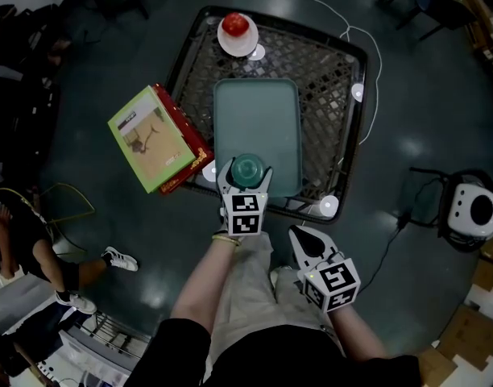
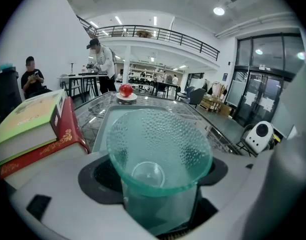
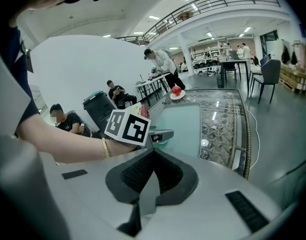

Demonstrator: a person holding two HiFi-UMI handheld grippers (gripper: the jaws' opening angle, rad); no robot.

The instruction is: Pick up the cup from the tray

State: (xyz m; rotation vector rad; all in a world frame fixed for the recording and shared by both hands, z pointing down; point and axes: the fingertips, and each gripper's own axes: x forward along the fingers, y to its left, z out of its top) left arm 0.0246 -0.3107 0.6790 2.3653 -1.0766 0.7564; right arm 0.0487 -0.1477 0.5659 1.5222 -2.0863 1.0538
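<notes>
A clear teal-tinted cup with a bumpy wall stands upright at the near end of the teal tray. My left gripper reaches around it, one finger on each side. In the left gripper view the cup fills the space between the wide-spread jaws, with a gap showing on the left side, so the pads do not press on it. My right gripper hangs lower right, off the table, over the person's lap. Its jaws are shut with nothing in them.
The tray lies on a black wire-mesh table. A red apple on a white plate sits at the table's far edge. Stacked books lie on its left corner. A white cable loops on the floor; a white device stands right.
</notes>
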